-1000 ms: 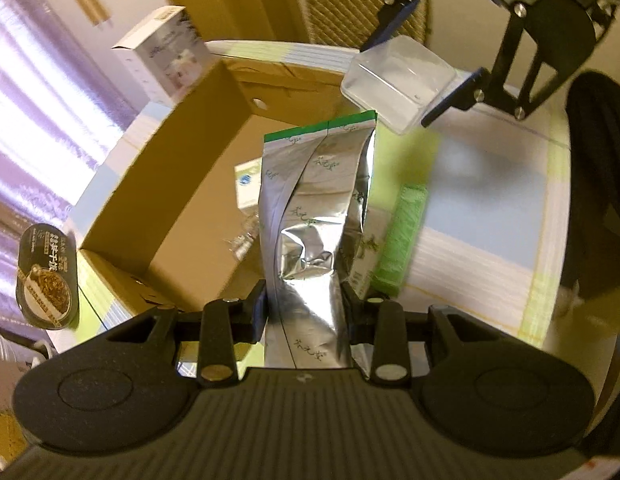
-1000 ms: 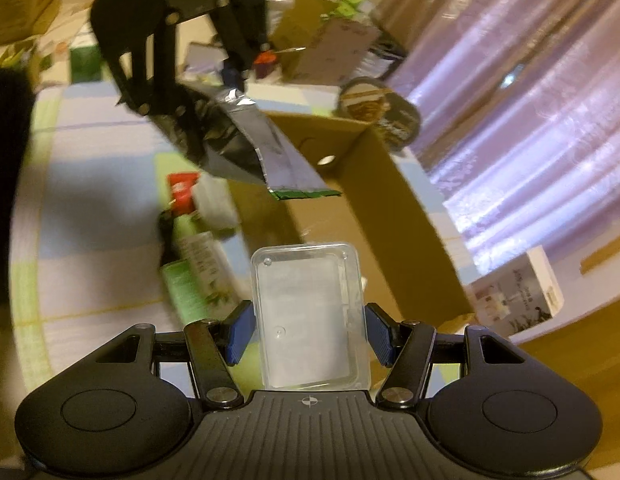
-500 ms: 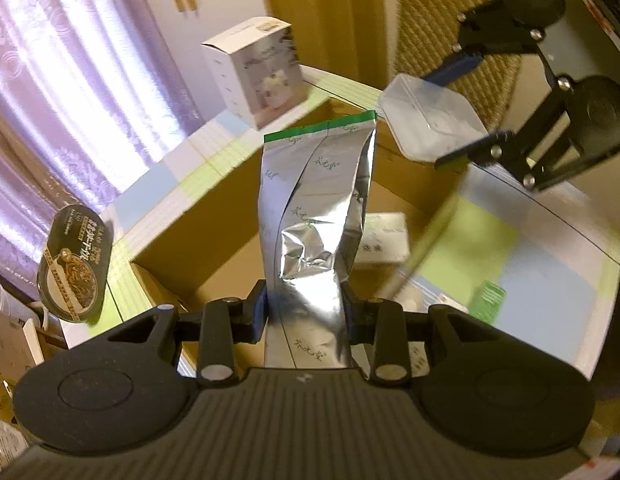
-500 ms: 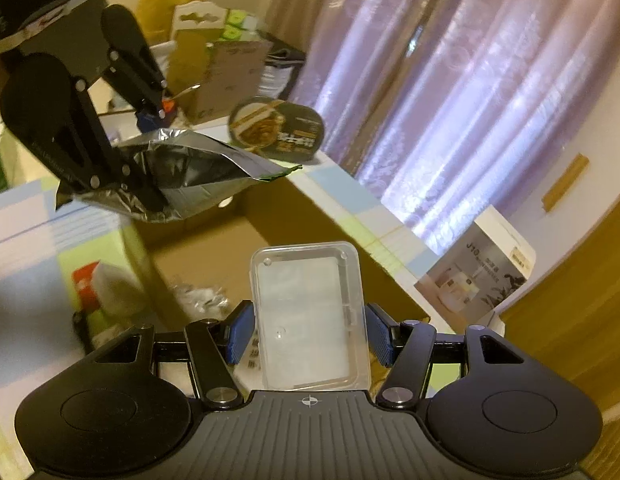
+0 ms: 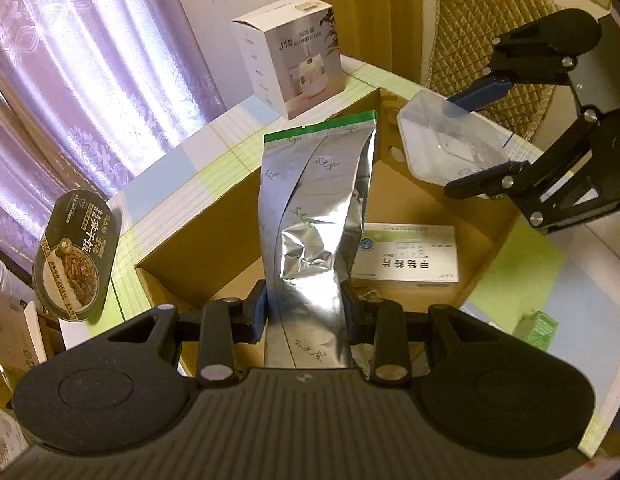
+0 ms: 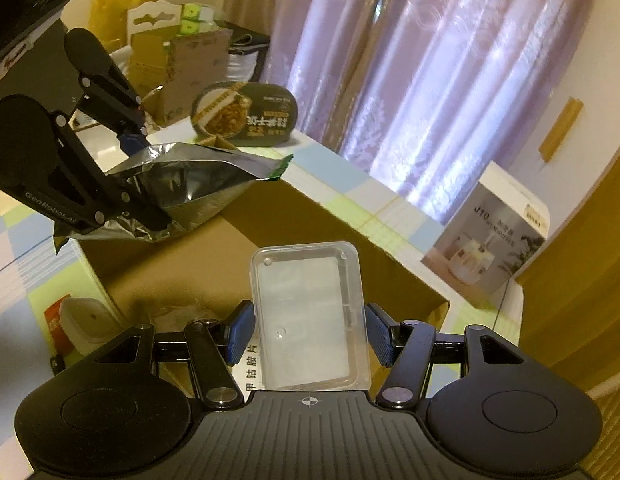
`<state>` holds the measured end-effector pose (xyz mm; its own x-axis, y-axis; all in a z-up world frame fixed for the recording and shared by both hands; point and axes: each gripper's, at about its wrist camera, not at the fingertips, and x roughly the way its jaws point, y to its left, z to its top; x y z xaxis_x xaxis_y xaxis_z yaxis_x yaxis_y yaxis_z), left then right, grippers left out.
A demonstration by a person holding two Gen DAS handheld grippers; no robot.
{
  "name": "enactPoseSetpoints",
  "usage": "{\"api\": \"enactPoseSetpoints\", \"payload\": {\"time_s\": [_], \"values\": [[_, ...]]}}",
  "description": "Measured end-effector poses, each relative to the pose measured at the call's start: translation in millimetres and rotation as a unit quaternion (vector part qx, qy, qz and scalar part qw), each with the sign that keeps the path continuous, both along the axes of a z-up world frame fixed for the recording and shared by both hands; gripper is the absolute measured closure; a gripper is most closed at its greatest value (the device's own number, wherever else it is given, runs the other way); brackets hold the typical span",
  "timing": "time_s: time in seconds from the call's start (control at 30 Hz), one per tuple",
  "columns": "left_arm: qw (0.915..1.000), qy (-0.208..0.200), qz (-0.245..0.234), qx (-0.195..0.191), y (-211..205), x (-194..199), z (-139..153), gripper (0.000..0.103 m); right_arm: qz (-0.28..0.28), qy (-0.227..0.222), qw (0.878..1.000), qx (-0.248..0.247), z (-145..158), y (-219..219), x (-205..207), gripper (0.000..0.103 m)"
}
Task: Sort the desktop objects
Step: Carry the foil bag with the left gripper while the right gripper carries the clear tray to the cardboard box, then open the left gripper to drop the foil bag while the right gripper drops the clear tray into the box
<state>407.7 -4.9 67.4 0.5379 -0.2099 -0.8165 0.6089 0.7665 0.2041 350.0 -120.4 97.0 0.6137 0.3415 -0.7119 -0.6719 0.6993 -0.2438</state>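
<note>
Medicine box [image 5: 406,256] inside carton [image 5: 182,240] — noodle bowl [image 5: 76,256] left, outside.

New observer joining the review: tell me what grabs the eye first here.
The silver foil pouch clamped in the left tool, held above the open cardboard box. Beside it, the right tool grips a clear plastic case over the same box, where a white medicine carton lies.

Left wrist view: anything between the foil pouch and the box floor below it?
Only air; the foil pouch hangs over the cardboard box, with a white medicine box lying beside it, per the left wrist view.
</note>
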Motion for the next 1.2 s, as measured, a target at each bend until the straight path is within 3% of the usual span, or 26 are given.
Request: {"api": "enactPoseSetpoints", "payload": {"time_s": [0.27,0.37,1.2], "values": [[0.9999,0.009,0.004,0.002,3.7,11.3,-14.8,0.069,-0.006,0.012,1.0,-0.004,-11.0,3.6,10.9,0.046],[0.9998,-0.004,0.018,-0.002,6.7,11.4,-13.9,0.069,-0.007,0.014,1.0,-0.007,-14.2,3.7,10.8,0.046],[1.0,0.005,0.004,-0.003,21.6,-3.2,-13.4,0.068,-0.011,0.001,1.0,-0.012,-16.7,15.6,12.7,0.046]]}}
